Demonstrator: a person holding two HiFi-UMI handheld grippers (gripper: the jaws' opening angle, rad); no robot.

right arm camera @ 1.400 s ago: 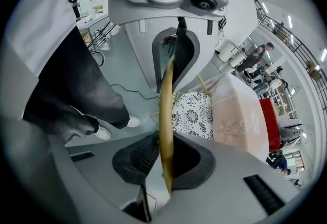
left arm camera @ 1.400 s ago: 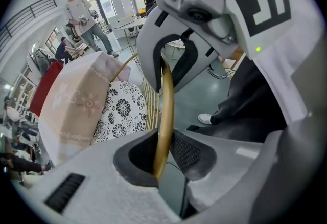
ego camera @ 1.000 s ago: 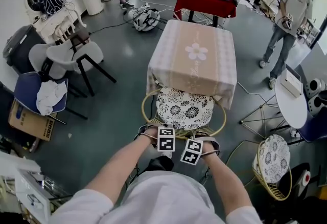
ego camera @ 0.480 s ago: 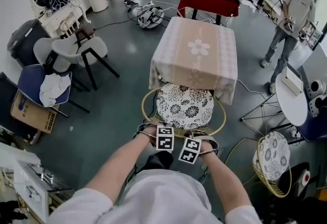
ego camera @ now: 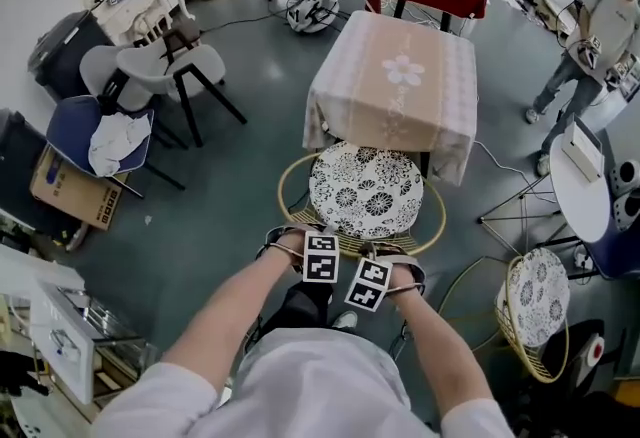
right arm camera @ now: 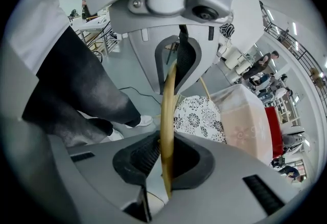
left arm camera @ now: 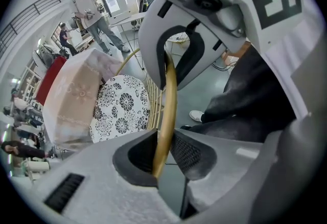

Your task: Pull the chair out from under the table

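Chair of thin golden wire with a round black-and-white floral cushion [ego camera: 365, 191] stands mostly clear of the beige-clothed square table [ego camera: 400, 66], probably light and stiff but slick, with left gripper [left arm camera: 159, 159] and right gripper [right arm camera: 166, 159] clamped side by side on its curved back rail [left arm camera: 166, 105].

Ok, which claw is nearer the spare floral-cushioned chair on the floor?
Right. The right claw clamps the gold rim of the near chair on the side toward the spare chair; the left claw clamps that rim beside it, farther off.
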